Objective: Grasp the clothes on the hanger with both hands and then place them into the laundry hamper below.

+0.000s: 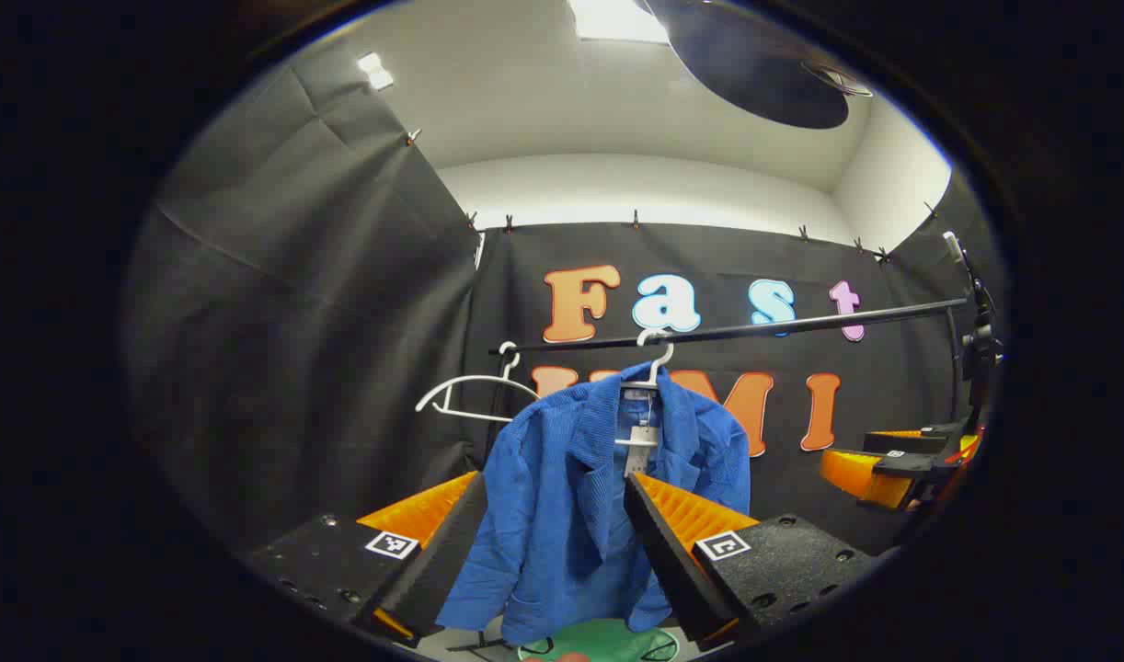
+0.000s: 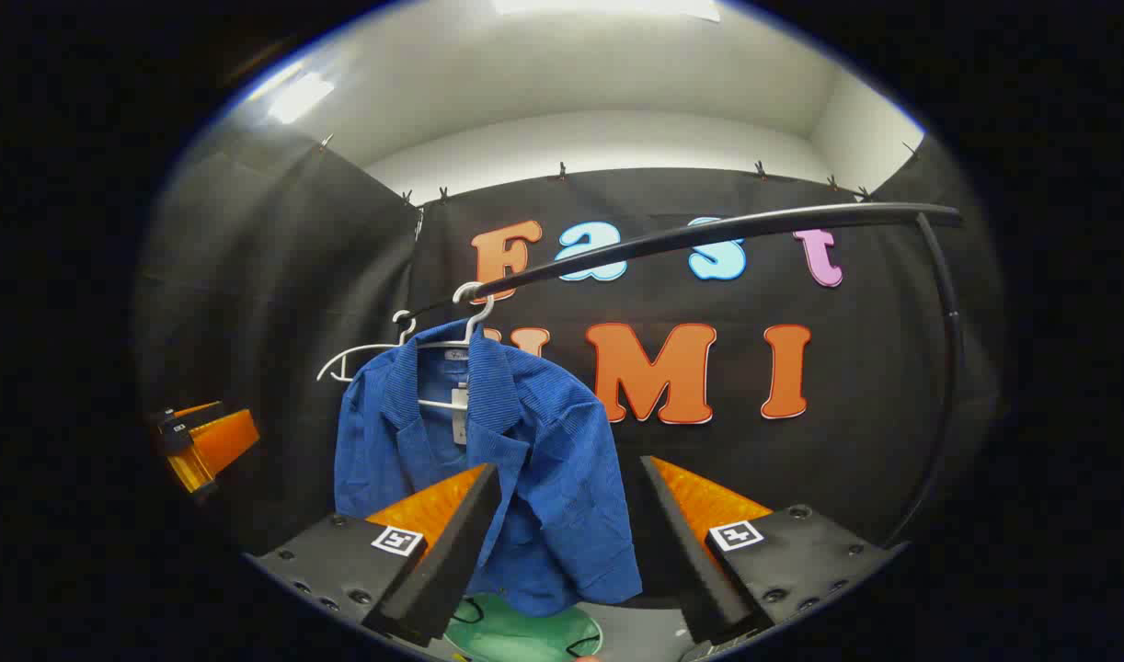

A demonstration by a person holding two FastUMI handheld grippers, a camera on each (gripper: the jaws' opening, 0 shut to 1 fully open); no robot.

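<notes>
Ahead of both spread tools, L (image 1: 551, 533) & R (image 2: 569, 542), blue shirt (image 1: 580, 496) on hanger (image 1: 652, 368), apparently untouched

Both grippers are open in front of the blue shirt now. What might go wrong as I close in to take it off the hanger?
1. The blue shirt hangs on a white hanger hooked over the rail; pulling may drag the hanger along.
2. An empty hanger hangs close beside it and may snag.
3. The green hamper sits low, mostly hidden, so the drop may miss.
</notes>
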